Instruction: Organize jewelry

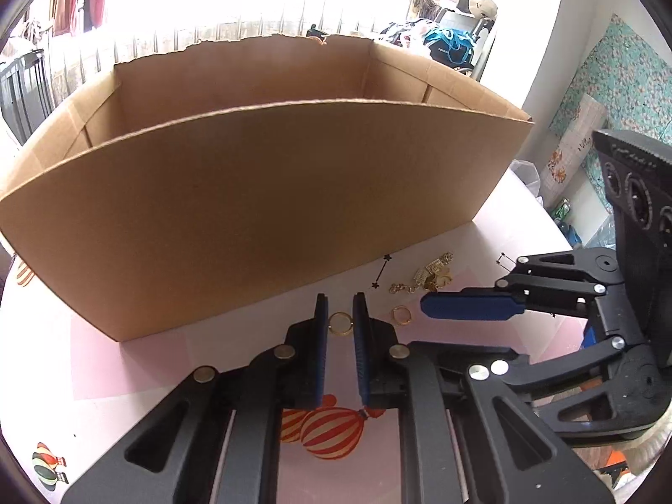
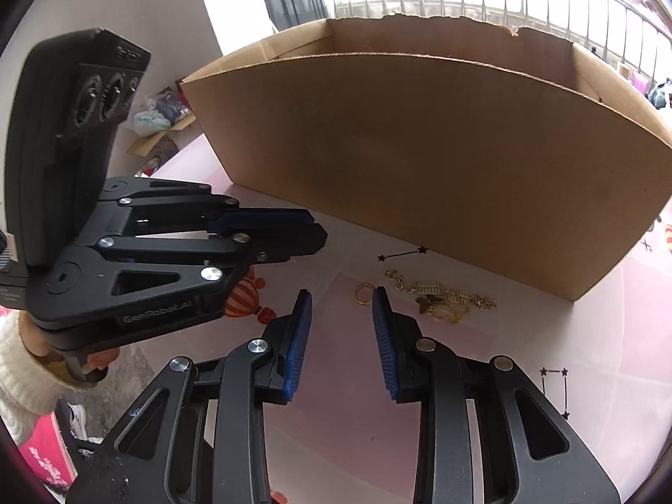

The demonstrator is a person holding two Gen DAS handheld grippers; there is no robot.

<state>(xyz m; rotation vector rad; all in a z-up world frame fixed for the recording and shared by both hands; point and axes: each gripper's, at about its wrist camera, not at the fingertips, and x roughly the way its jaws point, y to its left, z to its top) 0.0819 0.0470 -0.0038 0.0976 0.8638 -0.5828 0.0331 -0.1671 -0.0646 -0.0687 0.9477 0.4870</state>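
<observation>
In the left wrist view my left gripper [image 1: 341, 319] is shut on a gold ring [image 1: 339, 324] that lies on the pink mat just in front of the cardboard box [image 1: 252, 210]. A second gold ring [image 1: 402, 315] lies to its right, and behind that a heap of gold chains and charms [image 1: 432, 275]. In the right wrist view my right gripper [image 2: 341, 294] stands open low over the mat. The second ring [image 2: 363, 294] lies just inside its right fingertip, apart from the pads. The chain heap [image 2: 441, 298] is further right. The left gripper's fingers [image 2: 273, 227] hide the held ring.
The tall open cardboard box [image 2: 420, 147] fills the back of the table and walls off the far side. The pink mat [image 2: 336, 420] carries printed balloons and star lines. A hand in a white sleeve [image 2: 25, 361] holds the left gripper. Room clutter lies beyond the table's edges.
</observation>
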